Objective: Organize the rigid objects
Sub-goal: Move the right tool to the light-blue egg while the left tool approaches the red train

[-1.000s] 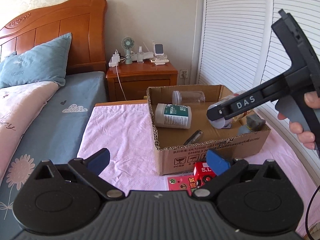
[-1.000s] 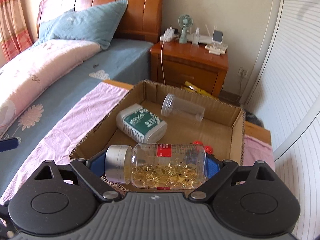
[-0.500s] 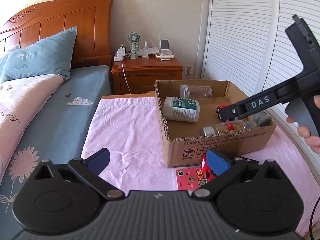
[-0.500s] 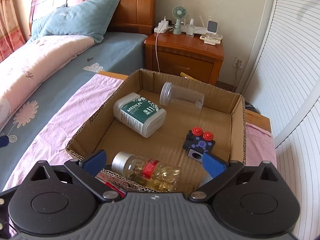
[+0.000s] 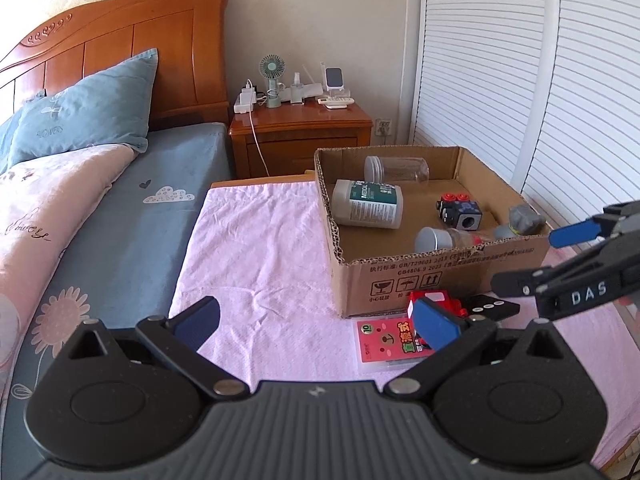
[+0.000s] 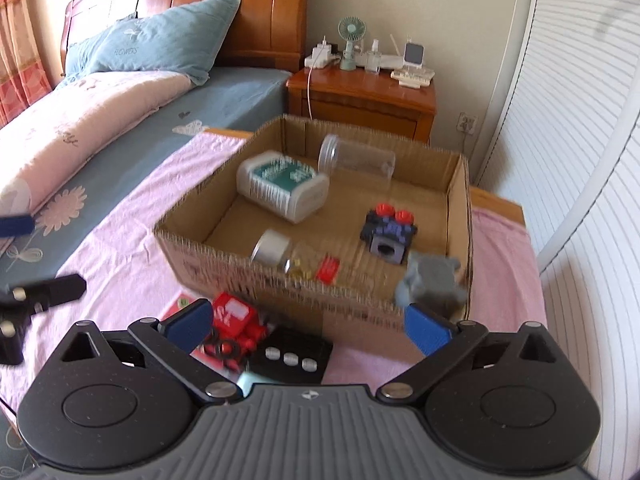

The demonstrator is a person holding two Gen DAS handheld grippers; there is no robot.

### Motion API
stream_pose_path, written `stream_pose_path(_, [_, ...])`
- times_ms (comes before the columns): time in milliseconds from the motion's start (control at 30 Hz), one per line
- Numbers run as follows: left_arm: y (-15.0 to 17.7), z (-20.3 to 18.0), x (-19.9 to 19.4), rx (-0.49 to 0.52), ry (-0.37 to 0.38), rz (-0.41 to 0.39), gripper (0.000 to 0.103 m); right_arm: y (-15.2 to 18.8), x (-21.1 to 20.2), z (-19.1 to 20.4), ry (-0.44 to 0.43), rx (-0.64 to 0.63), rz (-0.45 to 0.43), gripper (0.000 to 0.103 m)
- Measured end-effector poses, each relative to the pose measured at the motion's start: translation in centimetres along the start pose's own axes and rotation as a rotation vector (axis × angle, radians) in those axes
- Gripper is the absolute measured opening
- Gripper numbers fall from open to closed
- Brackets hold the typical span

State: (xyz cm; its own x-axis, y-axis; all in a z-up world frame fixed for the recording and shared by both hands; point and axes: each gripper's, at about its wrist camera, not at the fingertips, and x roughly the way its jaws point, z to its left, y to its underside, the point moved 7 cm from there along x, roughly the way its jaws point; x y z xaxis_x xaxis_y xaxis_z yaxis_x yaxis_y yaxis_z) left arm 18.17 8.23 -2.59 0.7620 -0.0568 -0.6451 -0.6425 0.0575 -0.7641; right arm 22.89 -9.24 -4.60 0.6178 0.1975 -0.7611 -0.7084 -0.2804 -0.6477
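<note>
On the pink-clothed surface (image 5: 256, 248), the cardboard box (image 5: 424, 280) holds the capsule bottle (image 6: 296, 258), lying against its near wall at 6 o'clock. The right claw (image 6: 308, 326) hangs released and empty above the red toy (image 6: 236, 322) and black remote (image 6: 290, 356). The left claw (image 5: 316, 322) also gapes empty.

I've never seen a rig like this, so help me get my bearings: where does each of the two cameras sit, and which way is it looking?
Left wrist view: rides on the left gripper, looking forward and down over its open blue-padded fingers at the pink cloth and cardboard box; the right gripper reaches in from the right.
Right wrist view: rides on the right gripper, looking down into the box over its open fingers; the left gripper shows at the left edge.
Shared: the box, the red toy in front of it, bed and nightstand.
</note>
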Motion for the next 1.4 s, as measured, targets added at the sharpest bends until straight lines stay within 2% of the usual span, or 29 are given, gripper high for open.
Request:
stream_pose_path(167, [1.2, 0.2, 0.4, -0.002, 0.007, 0.057, 0.102, 3.9, 1.9, 0.3, 0.013, 0.006, 0.060, 0.103])
stream_pose_path(300, [2.1, 0.5, 0.6, 0.016, -0.005, 0.084, 0.102, 5.9, 3.3, 0.6, 0.024, 0.031, 0.073, 0.103])
stream_pose_path(567, [3.2, 0.2, 0.7, 0.068, -0.013, 0.146, 0.102, 6.8, 5.2, 1.1, 0.073, 0.105, 0.044, 0.103])
stream_pose_path(733, [3.6, -1.1, 1.1, 0.098, 0.006, 0.150, 0.102, 7.0, 5.4, 0.8, 0.104, 0.119, 0.030, 0.103])
stream_pose_path(1267, [3.3, -5.7, 3.8, 0.142, 0.083, 0.157, 0.102, 9.0, 4.1, -5.0, 0.200, 0.214, -0.007, 0.103])
stream_pose_path(1400, [3.1, -6.5, 4.7, 0.154, 0.083, 0.168, 0.102, 9.5, 3.7, -5.8, 0.188, 0.197, -0.016, 0.103])
